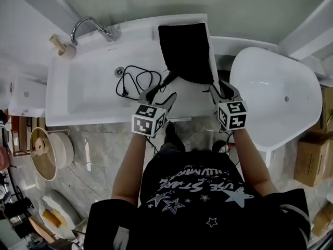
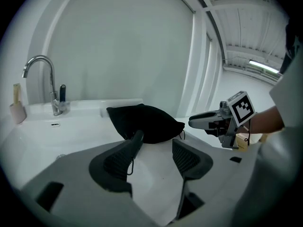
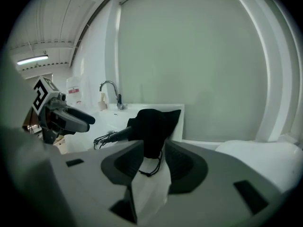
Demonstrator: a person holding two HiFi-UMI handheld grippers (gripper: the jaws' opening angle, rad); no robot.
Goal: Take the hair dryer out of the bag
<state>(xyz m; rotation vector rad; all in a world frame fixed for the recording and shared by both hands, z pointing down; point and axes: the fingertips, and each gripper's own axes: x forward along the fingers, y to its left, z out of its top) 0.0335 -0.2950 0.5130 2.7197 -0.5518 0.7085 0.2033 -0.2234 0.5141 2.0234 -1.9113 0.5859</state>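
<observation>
The hair dryer (image 1: 169, 79) is mostly inside a black cloth bag (image 1: 186, 51). Only its dark handle (image 3: 119, 135) pokes out of the bag's near end, angled toward the person's left. Its black cord (image 1: 136, 79) lies in loose loops on the floor of the white bathtub (image 1: 104, 120), beside the drain (image 1: 120, 70). The bag rests as a soft mound on the flat right end of the tub, and its far edge reaches the wall-side rim.

The left gripper (image 2: 156, 140) has its jaws spread with nothing between them, and the handle tip sits just at the left jaw. The right gripper (image 3: 154, 148) has its jaws drawn in on the bag's near corner. Cloth fills the gap between them, and the drawstring (image 3: 154, 167) hangs in a loop below.

Each gripper's cube bears black-and-white square markers. The person's black shirt (image 1: 197, 191) carries white stars and lettering too warped to read.

The tub's front rim runs just under both grippers. White basin floor stretches from the cord to the chrome faucet (image 1: 91, 25) at the far left end. An oval freestanding tub (image 1: 270, 98) stands close on the right, and cardboard boxes (image 1: 312, 158) stand beyond it.
</observation>
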